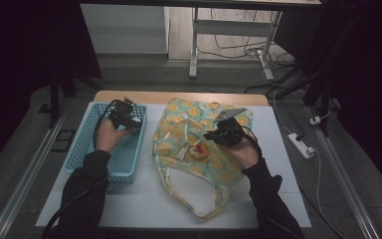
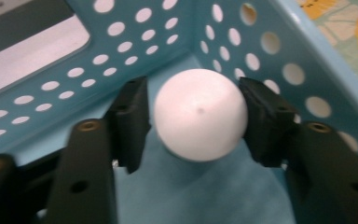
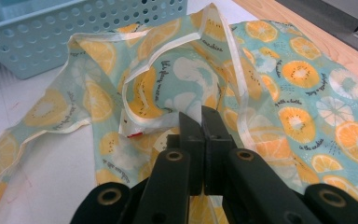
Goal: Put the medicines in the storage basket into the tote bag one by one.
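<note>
One white table [image 1: 144,199] occupies the centre of the high view, with a wooden strip along its far edge and bare white surface open along the near edge and at lower left of the frame; dark floor surrounds it on both sides. One light-blue perforated basket [image 1: 82,149] stands at centre left, its right wall just beside, but apart from, one orange-slice-printed fabric bag [image 1: 179,124] spread flat at centre. The bag's white-lined mouth and handles lie toward the lower centre of the frame, and one small round orange-and-red item [image 1: 198,151] lies on the bag near its middle. The left gripper [image 1: 129,121] reaches into the far right corner of the basket; in the left gripper view one white ball [image 2: 199,114] rests on the basket floor between the two jaws, the right jaw against its side and the left jaw just beside it, a narrow gap showing. The right gripper [image 1: 213,134] sits over the bag at centre right; in the right gripper view its jaws are pressed together on a fold of the bag's fabric, lifting the rim into a raised loop. One white power strip [image 1: 301,145] lies on the floor at right.
</note>
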{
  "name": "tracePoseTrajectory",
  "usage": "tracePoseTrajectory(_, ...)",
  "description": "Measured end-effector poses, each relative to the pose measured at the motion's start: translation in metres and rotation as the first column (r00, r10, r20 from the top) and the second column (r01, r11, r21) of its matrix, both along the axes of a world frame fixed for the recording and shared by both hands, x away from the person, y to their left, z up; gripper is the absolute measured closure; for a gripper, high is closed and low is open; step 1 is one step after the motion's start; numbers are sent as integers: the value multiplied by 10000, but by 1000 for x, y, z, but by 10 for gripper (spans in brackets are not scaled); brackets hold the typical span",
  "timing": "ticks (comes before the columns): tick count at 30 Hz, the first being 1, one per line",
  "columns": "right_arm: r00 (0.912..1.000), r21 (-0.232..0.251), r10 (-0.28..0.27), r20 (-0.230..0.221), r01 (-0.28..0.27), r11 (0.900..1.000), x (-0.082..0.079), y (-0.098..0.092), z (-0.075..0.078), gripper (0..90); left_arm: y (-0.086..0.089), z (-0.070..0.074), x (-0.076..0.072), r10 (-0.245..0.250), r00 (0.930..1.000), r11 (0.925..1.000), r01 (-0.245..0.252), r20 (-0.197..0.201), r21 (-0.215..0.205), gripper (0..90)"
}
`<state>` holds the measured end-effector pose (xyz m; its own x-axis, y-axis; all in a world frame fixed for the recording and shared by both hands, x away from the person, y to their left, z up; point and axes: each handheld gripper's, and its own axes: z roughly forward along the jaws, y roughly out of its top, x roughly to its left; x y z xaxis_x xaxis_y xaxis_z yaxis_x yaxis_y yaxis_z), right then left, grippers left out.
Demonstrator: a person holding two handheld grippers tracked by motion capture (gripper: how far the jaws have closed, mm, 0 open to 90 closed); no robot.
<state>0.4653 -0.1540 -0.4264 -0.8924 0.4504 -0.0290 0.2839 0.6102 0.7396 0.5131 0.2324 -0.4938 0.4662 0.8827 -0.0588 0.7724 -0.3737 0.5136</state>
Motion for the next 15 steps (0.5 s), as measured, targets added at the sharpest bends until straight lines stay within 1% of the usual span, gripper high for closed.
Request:
tracePoseTrajectory(2,10000,7,-8,0,8,10000,0,0,0,891,-1,1,-1,44,10000,10000,-44,-9,84,498)
tracePoseTrajectory(7,10000,13,-10,14,10,10000,0,0,0,892,-1,3,-2,335,9993,9994,-333,-137,135,501)
tracePoseTrajectory(9,10000,12,-14,6,14,10000,0,0,0,891,1,5,-4,402,9991,9992,-401,-124,48,502)
tracePoseTrajectory(13,10000,14,-14,6,14,10000,0,0,0,892,3,12,-9,433,9990,9988,-432,78,-219,503)
tracePoseTrajectory(15,10000,13,-12,7,12,10000,0,0,0,892,4,16,-11,388,9991,9989,-382,184,-289,503)
